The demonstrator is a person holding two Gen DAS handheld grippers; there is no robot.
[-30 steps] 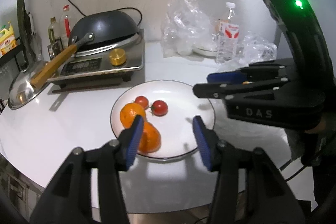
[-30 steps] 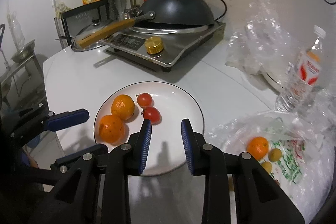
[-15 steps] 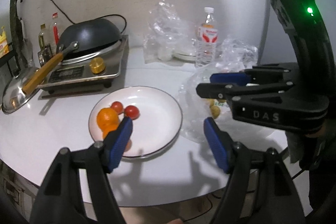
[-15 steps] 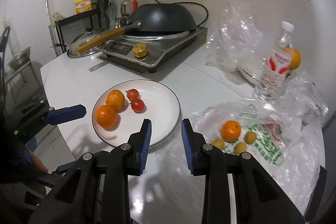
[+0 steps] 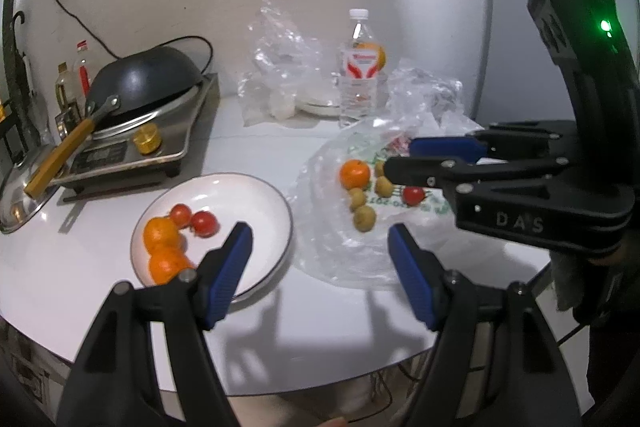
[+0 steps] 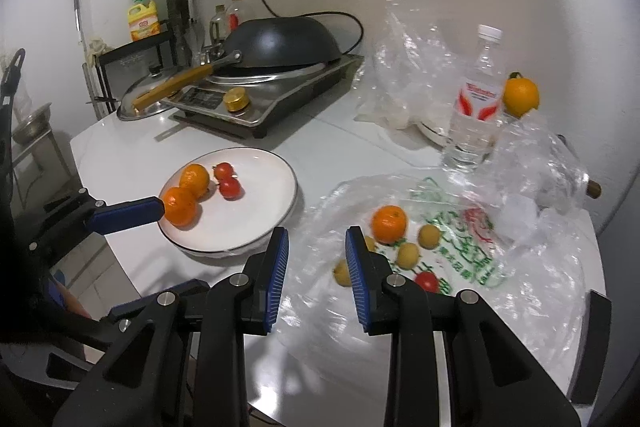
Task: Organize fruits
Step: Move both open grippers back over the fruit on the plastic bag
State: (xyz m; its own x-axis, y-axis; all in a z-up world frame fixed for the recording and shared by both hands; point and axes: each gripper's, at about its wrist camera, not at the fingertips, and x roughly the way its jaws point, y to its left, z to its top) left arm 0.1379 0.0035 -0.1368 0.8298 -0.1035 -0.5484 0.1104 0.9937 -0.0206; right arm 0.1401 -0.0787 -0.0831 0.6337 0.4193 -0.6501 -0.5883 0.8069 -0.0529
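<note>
Left gripper [image 5: 320, 251] gapes empty over the plate [image 5: 256, 187] rim; right gripper [image 6: 316, 259], narrowly parted, empty, hides fruit on the bag [image 6: 460, 227] at 3 o'clock.

plate [image 6: 280, 195] of oranges [image 6: 181, 205], bagged fruit [image 6: 389, 223], perhaps longans

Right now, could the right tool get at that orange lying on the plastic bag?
Probably yes. The orange lies uncovered on the flattened bag, just ahead of the right tool, nothing between; its narrow jaws would need widening.

Small yellowish fruit [image 6: 342, 273] half hidden behind the right gripper [image 6: 316, 267], bottle label [image 6: 478, 101] print illegible
</note>
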